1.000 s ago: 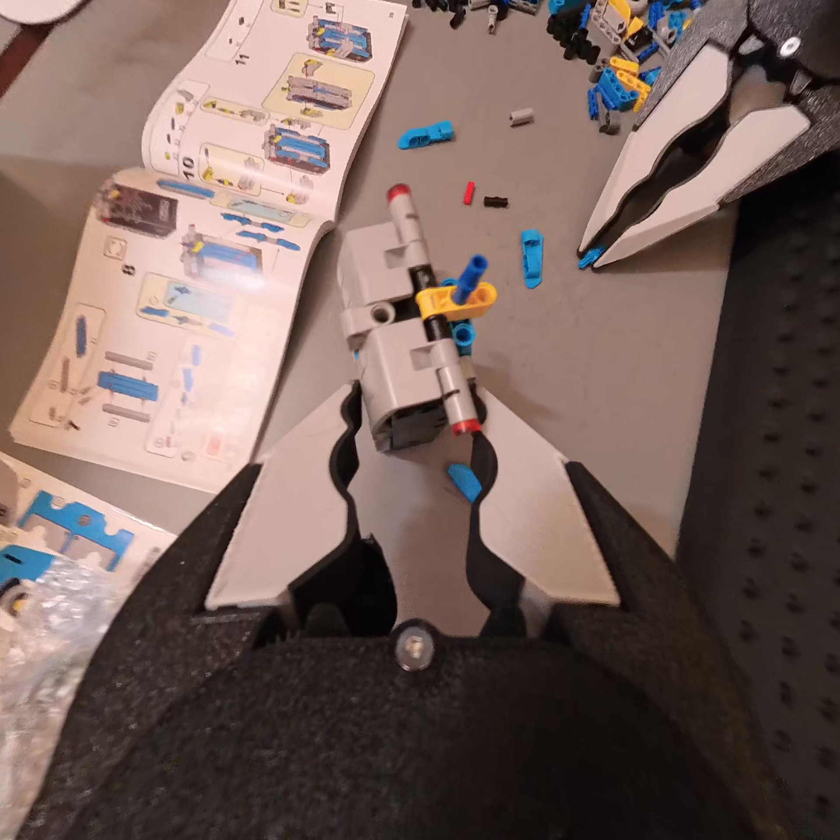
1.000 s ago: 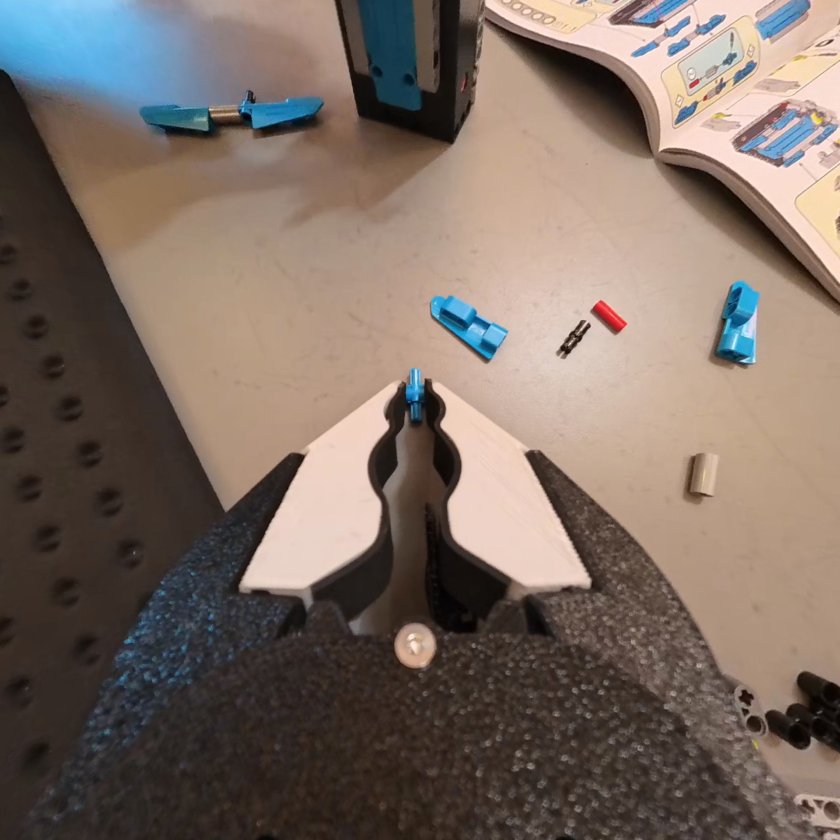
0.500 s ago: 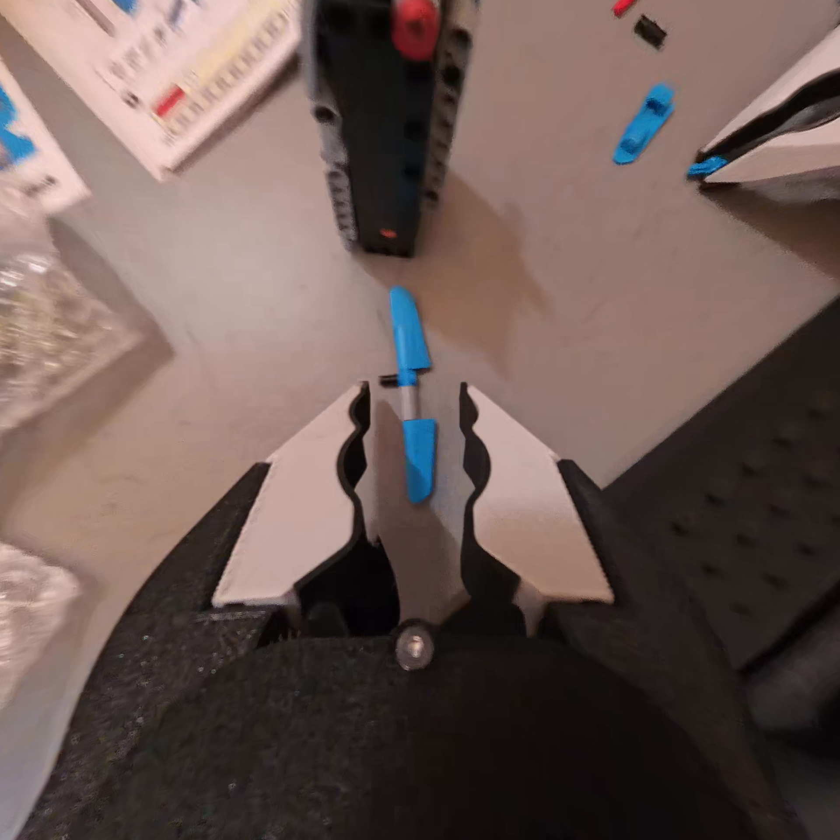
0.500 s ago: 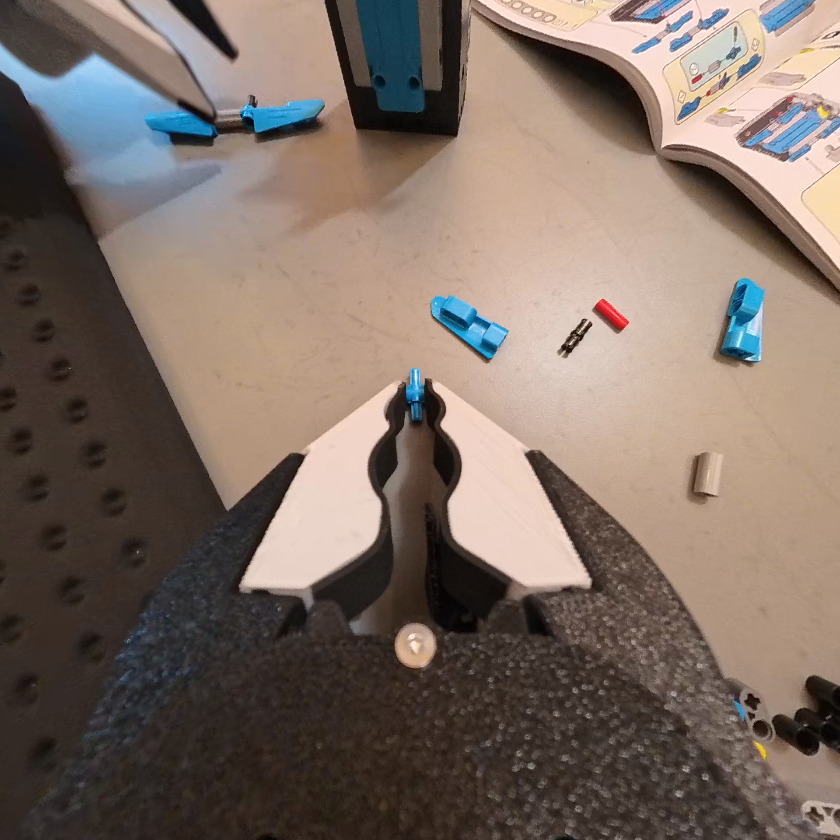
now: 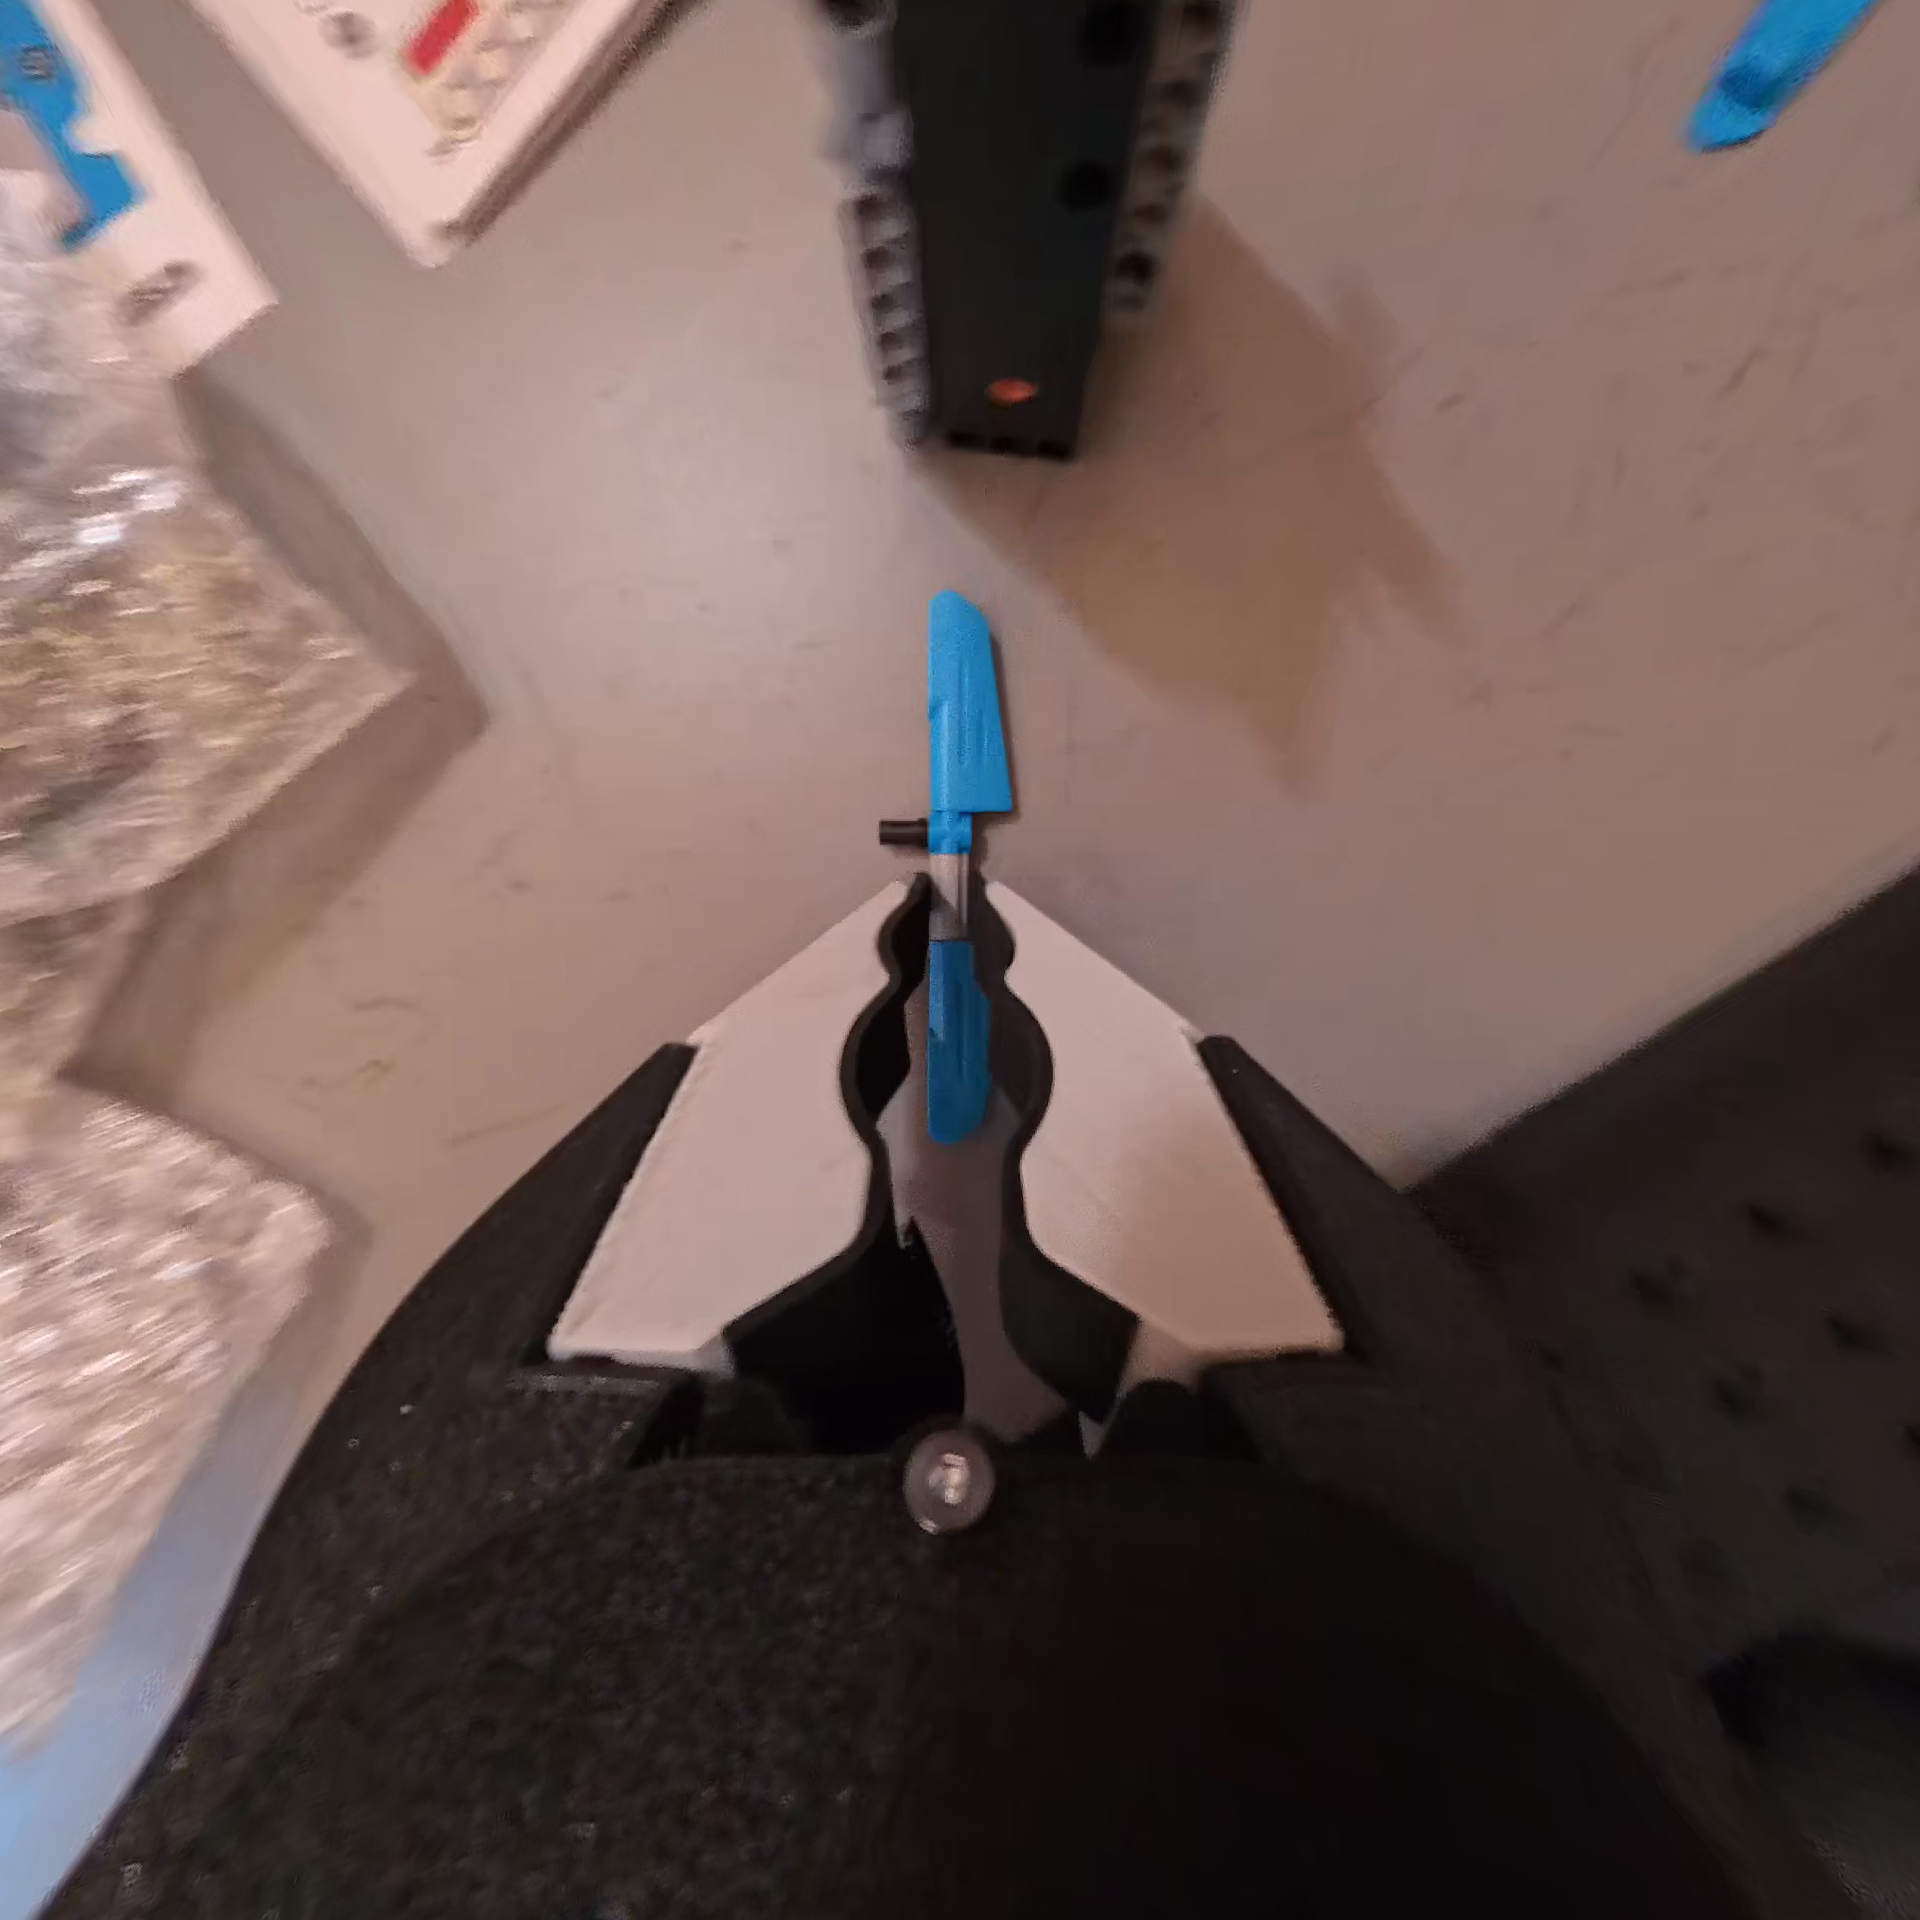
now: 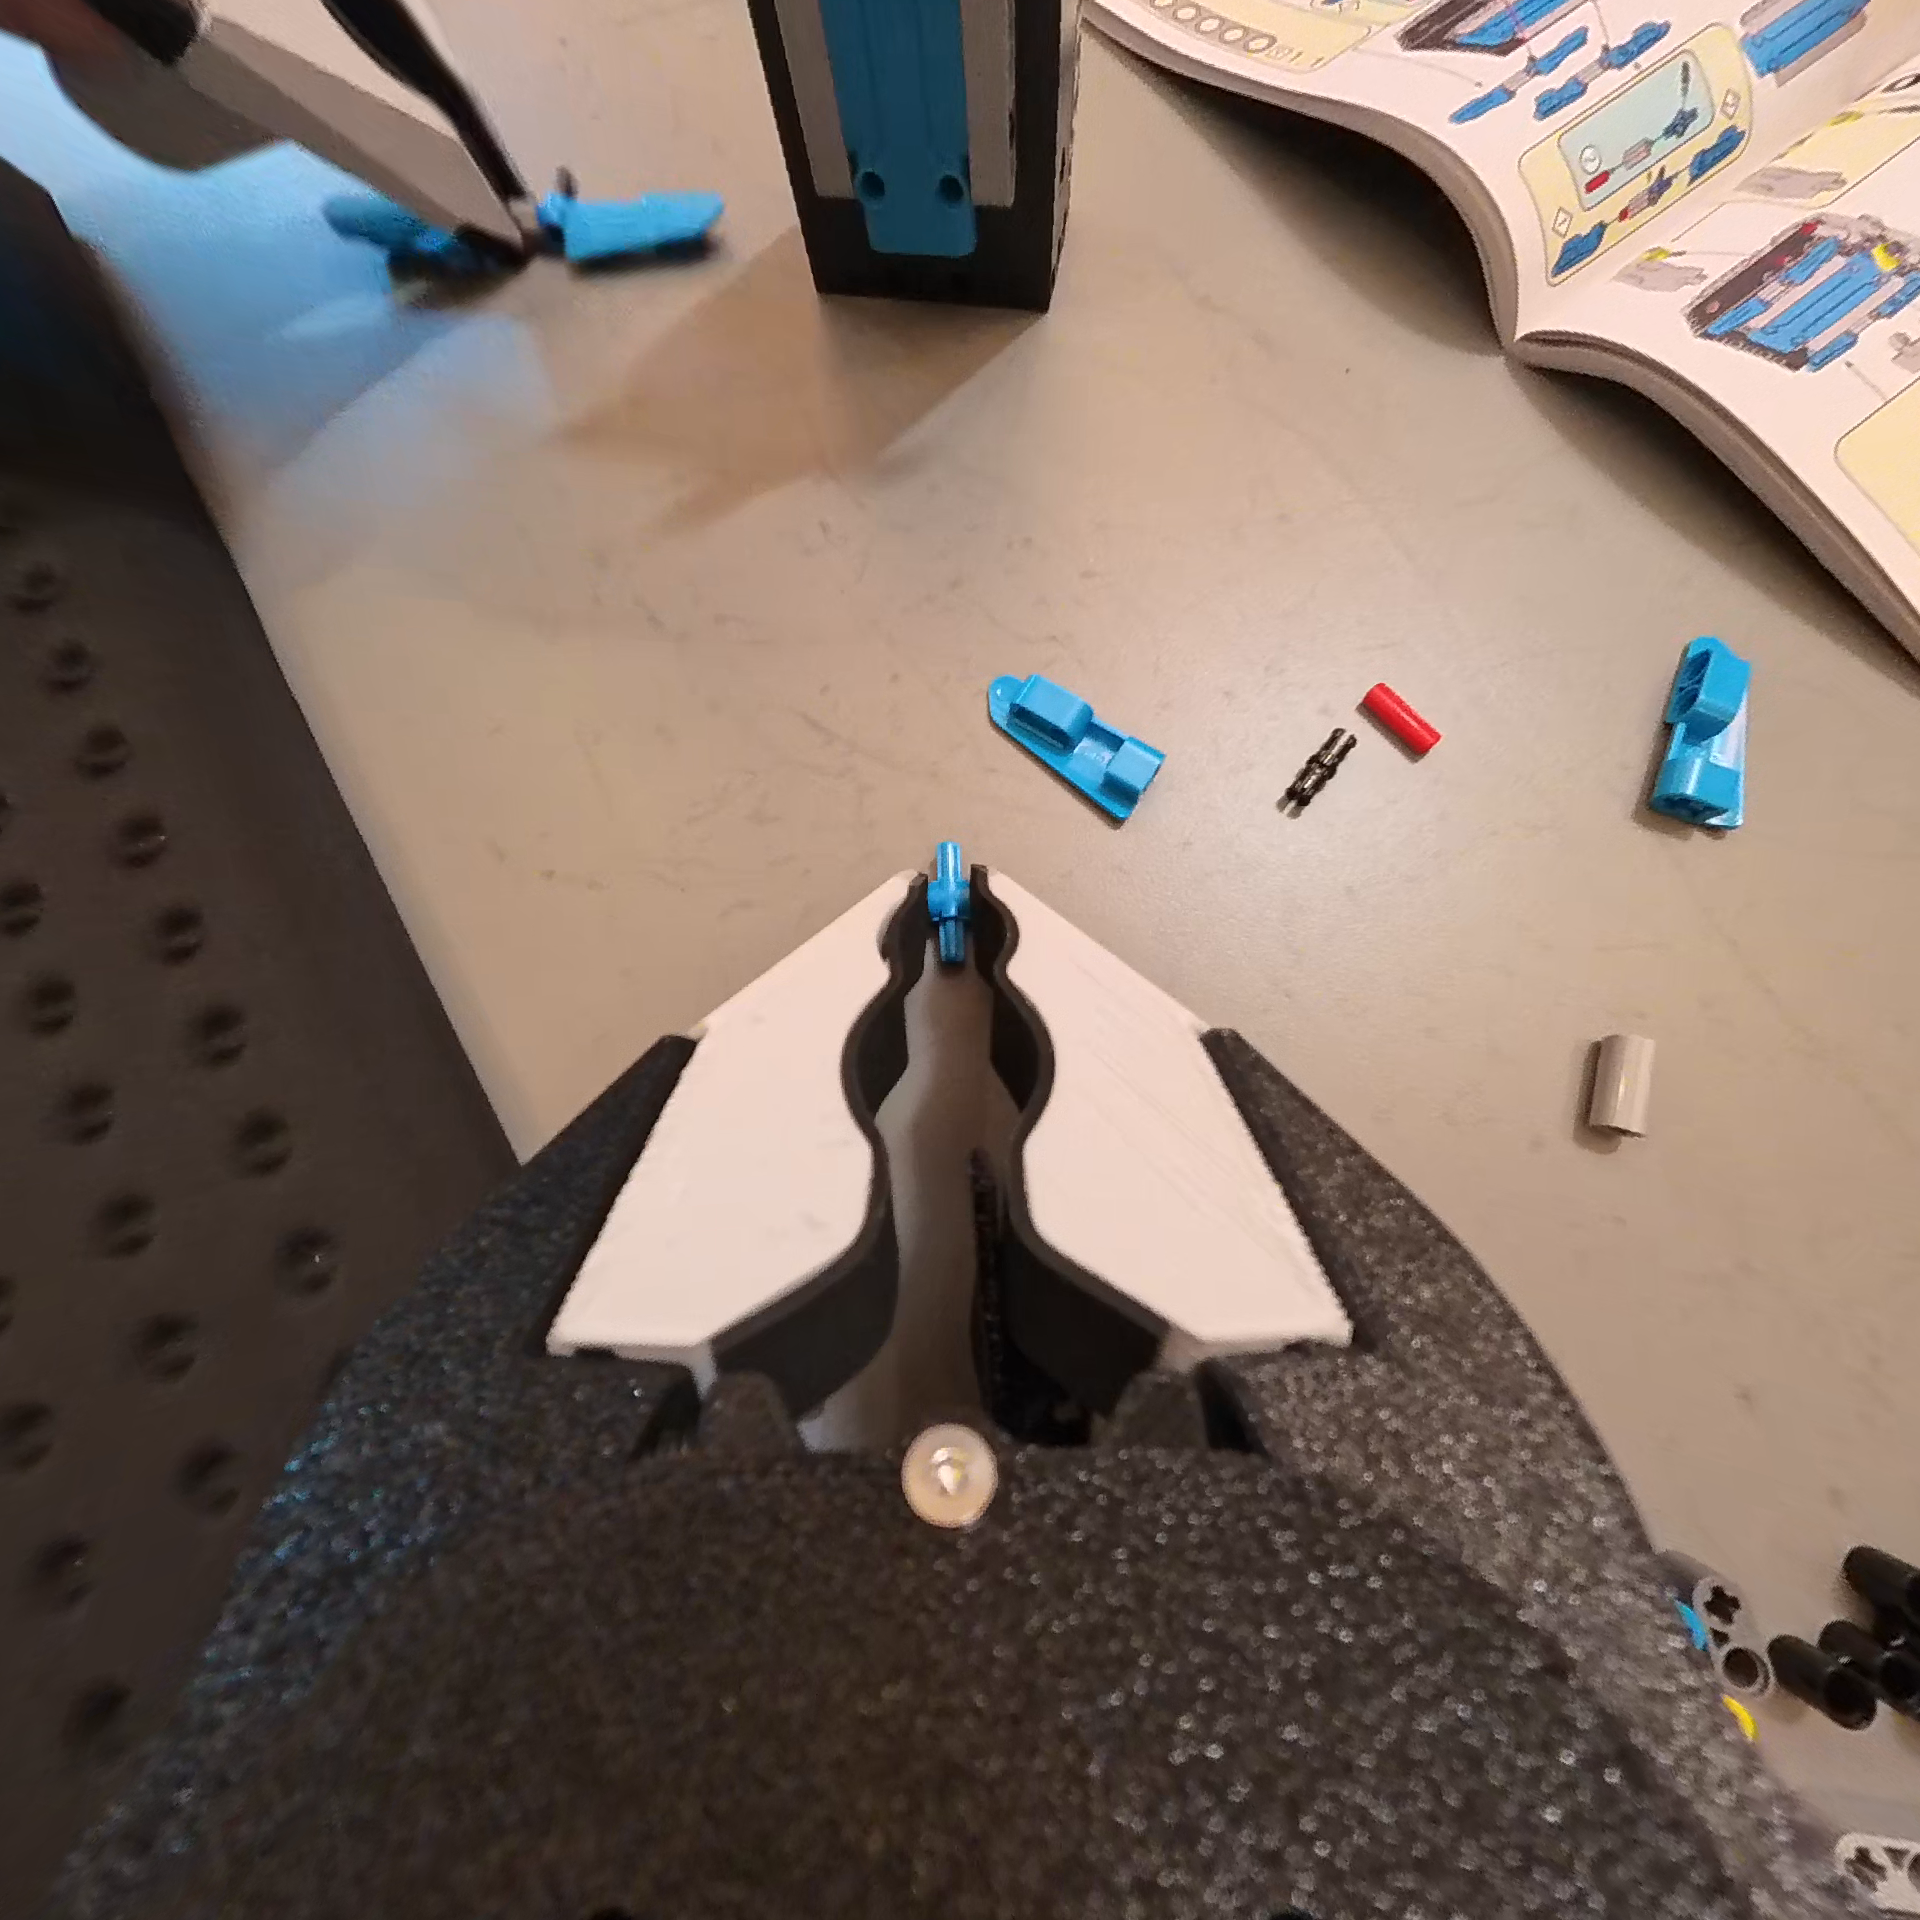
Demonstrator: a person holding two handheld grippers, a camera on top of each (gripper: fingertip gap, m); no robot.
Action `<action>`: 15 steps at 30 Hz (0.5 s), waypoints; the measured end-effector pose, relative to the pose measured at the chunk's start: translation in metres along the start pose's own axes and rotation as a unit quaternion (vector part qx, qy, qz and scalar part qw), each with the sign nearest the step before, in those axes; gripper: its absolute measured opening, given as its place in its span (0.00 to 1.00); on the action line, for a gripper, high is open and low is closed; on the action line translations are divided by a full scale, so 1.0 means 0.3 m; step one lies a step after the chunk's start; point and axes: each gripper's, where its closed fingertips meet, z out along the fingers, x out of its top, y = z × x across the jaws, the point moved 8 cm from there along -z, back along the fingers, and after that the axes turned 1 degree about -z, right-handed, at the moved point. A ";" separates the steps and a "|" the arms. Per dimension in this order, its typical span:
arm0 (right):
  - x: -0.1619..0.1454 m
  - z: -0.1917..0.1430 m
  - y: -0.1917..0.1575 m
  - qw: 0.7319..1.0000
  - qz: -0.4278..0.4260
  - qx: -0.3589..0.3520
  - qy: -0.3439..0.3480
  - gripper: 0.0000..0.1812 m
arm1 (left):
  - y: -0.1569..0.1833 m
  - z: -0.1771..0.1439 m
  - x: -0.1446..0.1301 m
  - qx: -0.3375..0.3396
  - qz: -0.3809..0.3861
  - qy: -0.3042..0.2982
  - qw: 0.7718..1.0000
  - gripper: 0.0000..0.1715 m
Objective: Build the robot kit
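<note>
Blurred plastic bags (image 5: pixel 125 665) far left, hard to make out; black block (image 6: pixel 914 156) cut off at top. Left gripper (image 5: pixel 951 883) pinched on blue winged piece (image 5: pixel 966 717), right gripper (image 6: pixel 948 883) nipped tight on blue pin (image 6: pixel 948 899). Grey tabletop (image 6: pixel 727 623), dark perforated mat (image 6: pixel 125 935) left.

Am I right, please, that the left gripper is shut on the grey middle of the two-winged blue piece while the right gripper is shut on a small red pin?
Not quite: the small plastic pin pinched at the right gripper tips is blue, as the right wrist view shows; the red cylinder lies loose on the table. The left gripper is indeed shut on the two-winged blue piece at its grey middle.
</note>
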 end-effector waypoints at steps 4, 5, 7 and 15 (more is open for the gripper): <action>0.000 0.001 0.002 1.000 0.005 0.004 0.001 0.04 | -0.098 -0.026 0.000 0.028 -0.028 0.008 0.999 0.04; 0.000 0.001 0.002 1.000 0.005 0.004 0.001 0.04 | -0.109 -0.029 0.004 0.027 -0.039 0.015 0.999 0.04; 0.000 0.001 0.003 1.000 0.006 0.005 0.001 0.04 | -0.110 -0.016 0.001 0.028 -0.044 0.015 0.999 0.04; 0.000 0.001 0.003 1.000 0.007 0.006 0.001 0.04 | -0.103 0.005 0.000 0.037 -0.054 0.034 0.997 0.16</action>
